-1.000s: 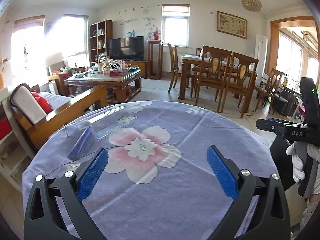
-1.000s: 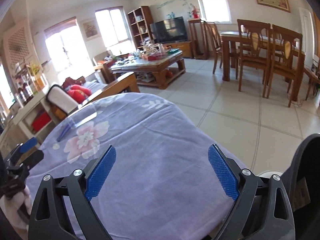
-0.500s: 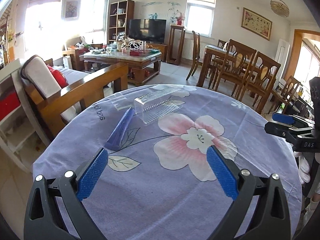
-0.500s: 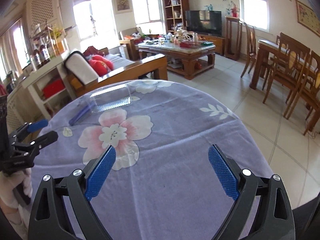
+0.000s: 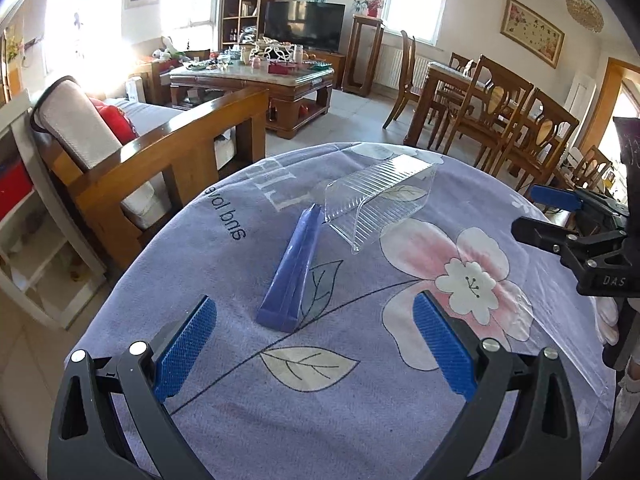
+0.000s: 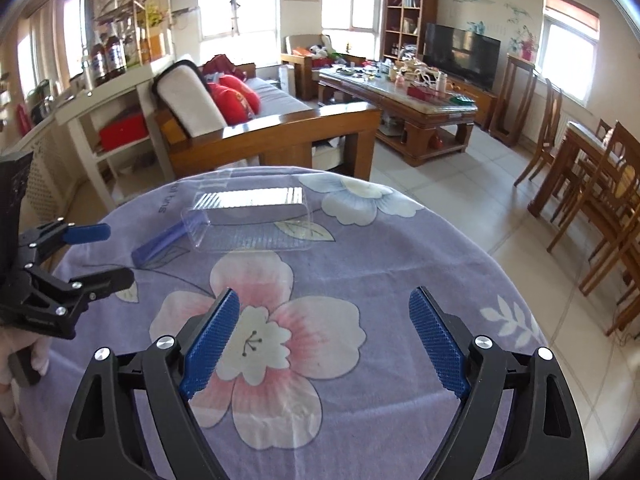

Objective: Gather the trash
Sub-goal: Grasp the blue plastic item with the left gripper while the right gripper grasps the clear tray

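My left claw [image 5: 314,344] gapes wide, gripping nothing; my right claw [image 6: 324,340] is closing, nothing between its pads. On the desk [image 5: 360,420], mid-frame, the clear plastic tray [image 5: 376,200] lies just beside the blue wrapper [image 5: 294,272].

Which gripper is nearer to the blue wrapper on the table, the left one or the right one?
Left. The left gripper hovers just short of the blue wrapper, nothing in its jaws. The right gripper, jaws closing on nothing, is farther, over the pink flower.

Left gripper [image 5: 314,344] agape, right gripper [image 6: 324,342] closing, empty.
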